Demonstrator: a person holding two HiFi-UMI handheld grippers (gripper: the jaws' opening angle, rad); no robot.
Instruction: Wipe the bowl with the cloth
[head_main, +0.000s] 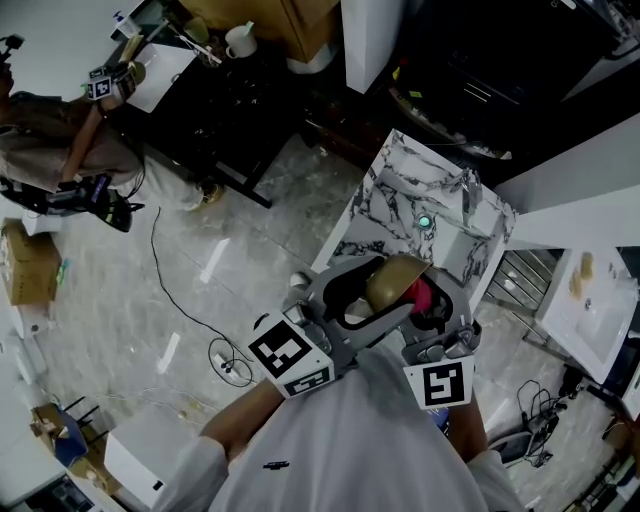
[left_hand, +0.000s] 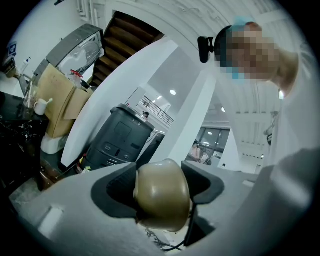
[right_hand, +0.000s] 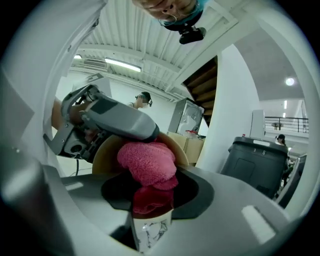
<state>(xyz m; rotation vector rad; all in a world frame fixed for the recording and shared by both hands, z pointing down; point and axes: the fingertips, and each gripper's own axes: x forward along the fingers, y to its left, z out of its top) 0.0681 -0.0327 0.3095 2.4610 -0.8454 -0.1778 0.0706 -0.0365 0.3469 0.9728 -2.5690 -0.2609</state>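
While the left gripper (left_hand: 160, 182) squeezes the brown bowl (left_hand: 165, 200) up in the air, the right gripper (right_hand: 150, 195) pinches the pink cloth (right_hand: 147, 162) inside it — rub round slowly, keep both grips tight so nothing drops

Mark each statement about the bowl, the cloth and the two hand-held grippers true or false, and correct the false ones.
1. The left hand-held gripper holds the brownish bowl between its jaws. True.
2. The cloth is blue. False: it is pink.
3. The cloth reaches into the bowl's open side. True.
4. The bowl stands on the marble-patterned table. False: it is held in the air above the table.
5. The right hand-held gripper is empty. False: its jaws are shut on the cloth.
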